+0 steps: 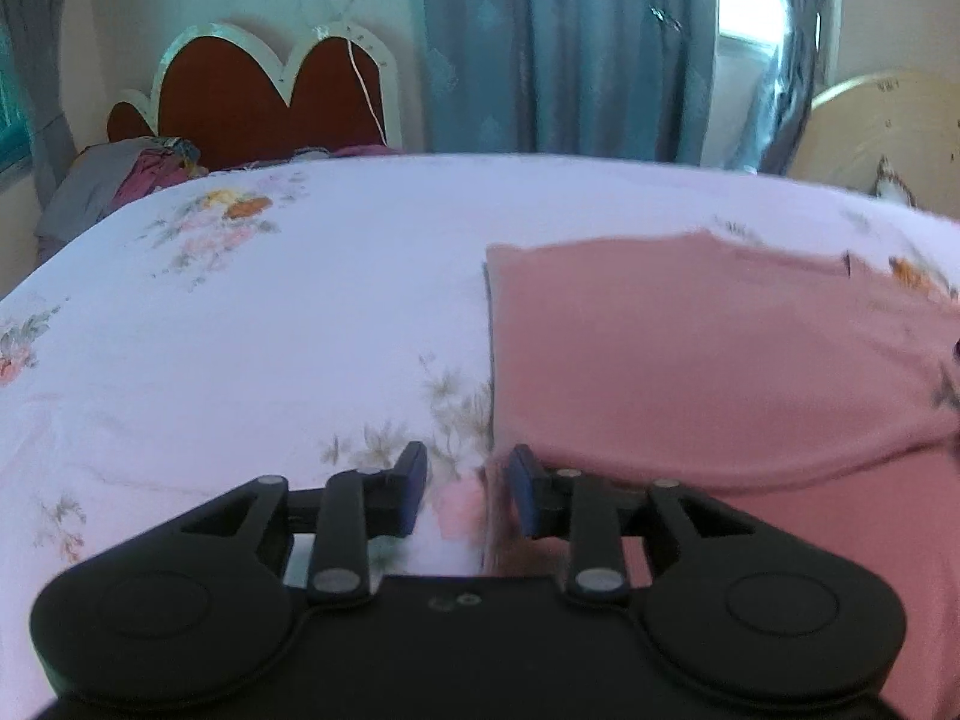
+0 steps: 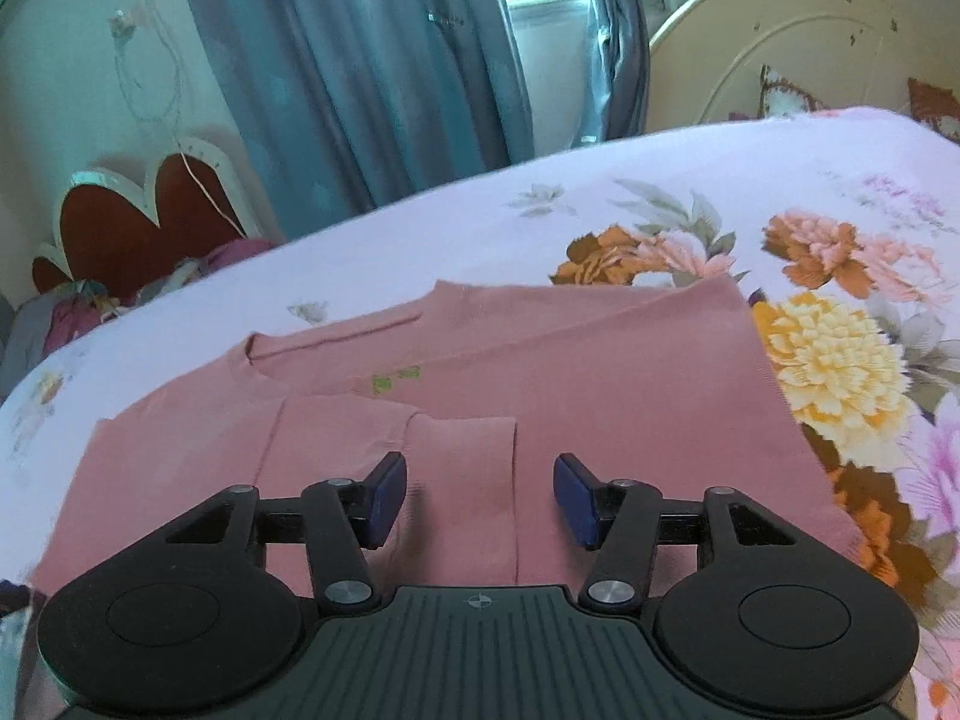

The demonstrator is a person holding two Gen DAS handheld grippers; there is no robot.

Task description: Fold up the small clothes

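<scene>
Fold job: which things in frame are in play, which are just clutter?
In play:
- pink top, partly folded, flat on the bed sheet
- left gripper, open at the top's left edge
- right gripper, open over a folded sleeve

Clutter:
- clothes pile
- red headboard
- curtains
- cream headboard

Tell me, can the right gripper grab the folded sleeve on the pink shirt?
Probably yes. The right gripper is open right over the folded sleeve of the pink shirt, and nothing lies between them.
</scene>
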